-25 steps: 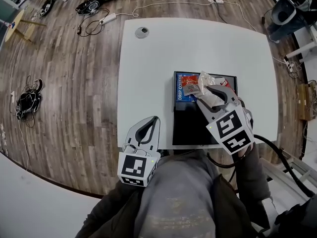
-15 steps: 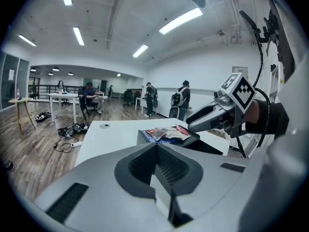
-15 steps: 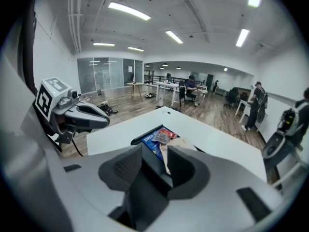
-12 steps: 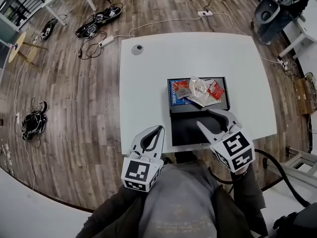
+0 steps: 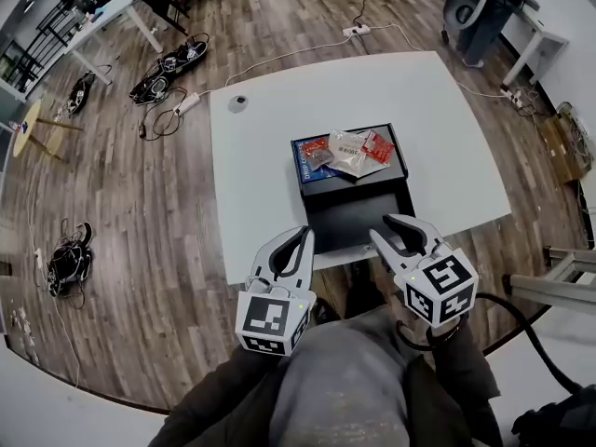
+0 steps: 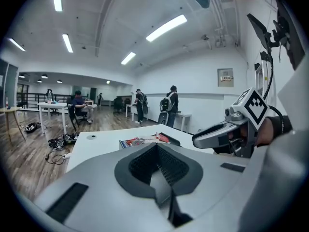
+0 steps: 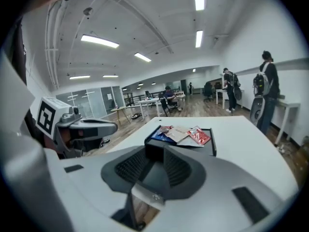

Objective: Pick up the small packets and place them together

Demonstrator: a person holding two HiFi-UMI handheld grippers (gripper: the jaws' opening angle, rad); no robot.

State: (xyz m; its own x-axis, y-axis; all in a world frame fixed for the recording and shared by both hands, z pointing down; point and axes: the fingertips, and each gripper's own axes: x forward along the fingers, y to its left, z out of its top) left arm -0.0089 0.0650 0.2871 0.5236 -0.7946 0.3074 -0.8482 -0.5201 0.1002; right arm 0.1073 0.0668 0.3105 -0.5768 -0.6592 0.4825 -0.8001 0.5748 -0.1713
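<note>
The packets (image 5: 352, 151) lie in one loose heap on top of a blue box (image 5: 303, 168) at the far end of the black tray (image 5: 358, 214), overlapping and touching one another. I count three for certain: a dark reddish one (image 5: 317, 155) on the left, a pale one (image 5: 348, 149) in the middle and a bright red one (image 5: 378, 145) on the right. There may be a fourth, clear one under the pale packet, but I can't settle that from here. I see no stray packet anywhere on the white table (image 5: 279, 184), so I judge the gathering done, or as good as done. At most the heap could be tidied. Beyond that there is one blue box, one black tray, and one small grey disc (image 5: 238, 103) near the table's far left corner, well apart from everything else. Both of my grippers hang at the near edge of the table, well clear of the heap. The left gripper (image 5: 303, 235) is clenched with its jaws together and nothing in them. The right gripper (image 5: 389, 228) has just been closing its jaws partway, yet they stand apart and are empty. Through the gap between them I see only the near corner of the tray.
</note>
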